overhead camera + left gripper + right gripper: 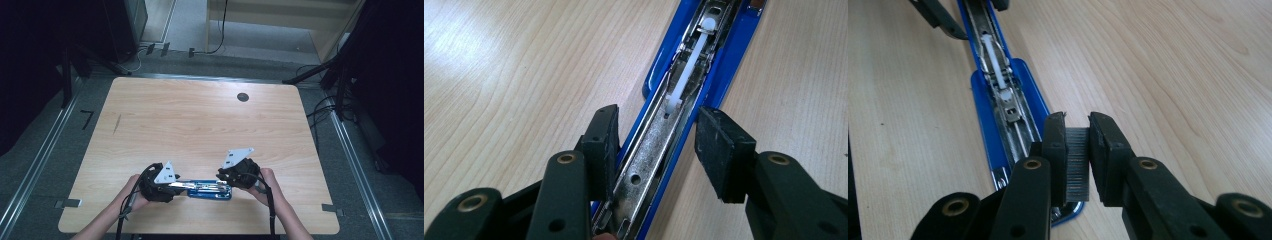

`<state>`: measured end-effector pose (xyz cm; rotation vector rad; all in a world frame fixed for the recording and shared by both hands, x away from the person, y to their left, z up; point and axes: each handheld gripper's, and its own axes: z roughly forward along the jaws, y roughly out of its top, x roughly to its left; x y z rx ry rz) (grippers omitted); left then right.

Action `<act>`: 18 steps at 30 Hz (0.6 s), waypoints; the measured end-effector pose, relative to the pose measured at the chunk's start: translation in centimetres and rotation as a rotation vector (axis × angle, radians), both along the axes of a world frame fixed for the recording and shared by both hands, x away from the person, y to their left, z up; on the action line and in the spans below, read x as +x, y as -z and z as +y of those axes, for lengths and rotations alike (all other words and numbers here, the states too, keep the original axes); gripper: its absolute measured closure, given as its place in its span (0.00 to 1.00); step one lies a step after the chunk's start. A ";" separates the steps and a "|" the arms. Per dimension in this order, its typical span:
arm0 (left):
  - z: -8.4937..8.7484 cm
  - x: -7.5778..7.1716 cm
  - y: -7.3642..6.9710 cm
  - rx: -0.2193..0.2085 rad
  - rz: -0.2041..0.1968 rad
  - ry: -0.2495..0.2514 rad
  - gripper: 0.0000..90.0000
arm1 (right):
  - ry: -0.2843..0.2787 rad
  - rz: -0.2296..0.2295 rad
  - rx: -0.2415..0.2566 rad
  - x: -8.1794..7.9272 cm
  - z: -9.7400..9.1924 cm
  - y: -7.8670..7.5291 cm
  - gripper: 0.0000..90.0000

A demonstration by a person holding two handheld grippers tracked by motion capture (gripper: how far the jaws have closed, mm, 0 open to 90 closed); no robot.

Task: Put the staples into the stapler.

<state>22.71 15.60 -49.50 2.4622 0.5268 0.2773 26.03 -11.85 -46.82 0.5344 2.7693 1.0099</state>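
Note:
A blue stapler lies opened flat near the table's front edge, its metal staple channel facing up with a white pusher rod inside. My left gripper straddles the channel's end, pads pressed on both sides of the stapler. In the high view the left gripper sits at the stapler's left end. My right gripper is shut on a grey strip of staples, held just above the stapler's near end. From above, the right gripper hovers over the stapler's right end.
The wooden table has a dark round grommet at the back. The person's hands come in at the front edge. Cables and dark stands lie on the floor around the table.

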 end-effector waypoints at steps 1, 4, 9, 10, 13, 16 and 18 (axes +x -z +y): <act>0.0 0.0 0.0 0.001 0.000 0.000 0.60 | 0.000 0.000 0.000 0.0 0.0 0.0 0.88; 0.0 0.0 0.0 -0.001 -0.001 -0.001 0.60 | -0.050 -0.003 0.002 -0.3 0.6 0.2 0.88; 0.0 0.0 0.0 0.000 -0.001 -0.002 0.60 | -0.105 0.001 -0.004 -0.7 1.0 0.5 0.88; 0.0 0.0 0.0 0.000 -0.001 -0.002 0.60 | -0.110 -0.001 -0.010 -0.7 1.0 0.6 0.88; 0.0 0.0 0.0 -0.001 0.000 -0.003 0.60 | -0.135 0.000 -0.018 -0.8 1.1 0.9 0.88; 0.0 0.0 0.0 0.000 0.001 -0.003 0.60 | -0.148 -0.005 -0.022 -0.8 1.1 1.0 0.88; 0.0 0.0 0.0 -0.001 0.001 -0.003 0.60 | -0.149 -0.011 -0.026 -0.7 1.2 1.1 0.88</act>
